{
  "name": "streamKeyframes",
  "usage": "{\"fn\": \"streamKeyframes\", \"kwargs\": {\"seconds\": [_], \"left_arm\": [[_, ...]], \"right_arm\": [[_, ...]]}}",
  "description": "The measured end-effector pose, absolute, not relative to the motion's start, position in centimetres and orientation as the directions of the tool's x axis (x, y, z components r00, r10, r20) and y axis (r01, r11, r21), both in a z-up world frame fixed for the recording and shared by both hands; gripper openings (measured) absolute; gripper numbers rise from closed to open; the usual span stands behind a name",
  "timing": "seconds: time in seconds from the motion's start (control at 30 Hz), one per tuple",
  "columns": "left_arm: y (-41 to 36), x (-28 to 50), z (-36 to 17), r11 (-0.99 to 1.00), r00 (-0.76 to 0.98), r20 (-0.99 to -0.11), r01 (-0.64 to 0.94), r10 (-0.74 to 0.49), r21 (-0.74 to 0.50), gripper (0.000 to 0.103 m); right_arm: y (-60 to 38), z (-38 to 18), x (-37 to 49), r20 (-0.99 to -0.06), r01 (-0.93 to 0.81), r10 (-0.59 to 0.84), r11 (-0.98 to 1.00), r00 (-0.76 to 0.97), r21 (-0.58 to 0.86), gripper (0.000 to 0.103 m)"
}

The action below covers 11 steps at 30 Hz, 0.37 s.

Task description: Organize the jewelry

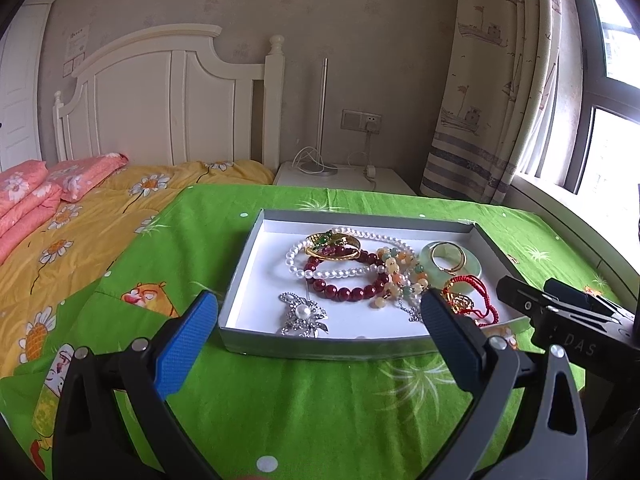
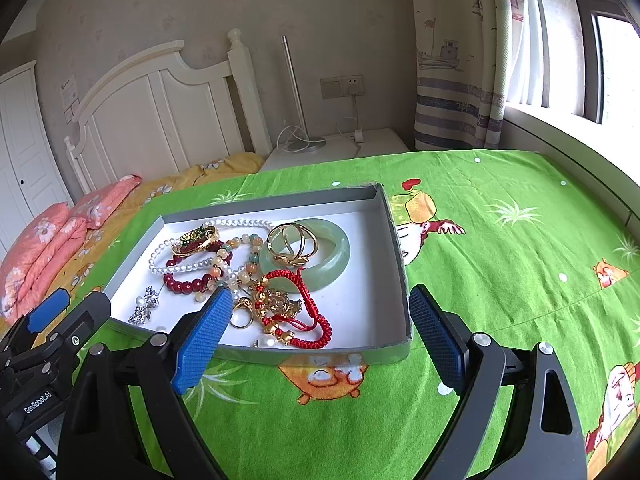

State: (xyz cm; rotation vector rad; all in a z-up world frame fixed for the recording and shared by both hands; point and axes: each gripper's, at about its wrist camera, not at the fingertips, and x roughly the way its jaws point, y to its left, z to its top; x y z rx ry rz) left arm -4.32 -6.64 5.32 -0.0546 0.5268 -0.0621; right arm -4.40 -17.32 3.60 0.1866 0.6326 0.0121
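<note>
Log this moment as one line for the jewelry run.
left tool: open, empty | right tool: open, empty | jewelry: all in tray | jade bangle untouched | phase: before first pick

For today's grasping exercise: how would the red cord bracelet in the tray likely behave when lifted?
The red cord bracelet looks floppy, so it would probably sag. Its gold charm may swing. It overlaps the jade bangle and might drag on it.

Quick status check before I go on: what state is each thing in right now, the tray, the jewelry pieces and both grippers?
Tray: open-topped, on the green cloth.
Jade bangle: flat in tray, gold rings on it.
Pearl strand: loose, overlapping the dark red bead bracelet.
Red cord bracelet: near front wall, untouched.
Silver brooch: lying apart, front left.
Left gripper: open, empty.
Right gripper: open, empty.
</note>
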Motion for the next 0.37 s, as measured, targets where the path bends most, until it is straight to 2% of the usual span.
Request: {"fn": "streamKeyframes", "kwargs": {"seconds": [0.13, 0.27, 0.37], "left_arm": [[-6.3, -4.1, 5.2, 0.996, 0.852, -0.519, 0.030, -0.070, -0.085, 0.101], [-6.5, -3.1, 3.6, 0.994, 0.735, -0.669, 0.092, -0.111, -0.064, 0.101], [-7.0, -3.9, 2.3, 0.992, 0.698, -0.710, 0.129, -0.094, -0.004, 0.101]], "right_arm": [[-17.8, 3.4, -4.5, -0.602, 0.019, 0.118, 0.976, 0.790, 0.217, 0.086], [-17.9, 3.1, -6.1, -0.641, -0.011, 0.149, 0.977, 0.753, 0.215, 0.086], [-17.4, 2.5, -7.1, -0.696, -0.019, 0.112, 0.990, 0.709, 0.140, 0.086]]}}
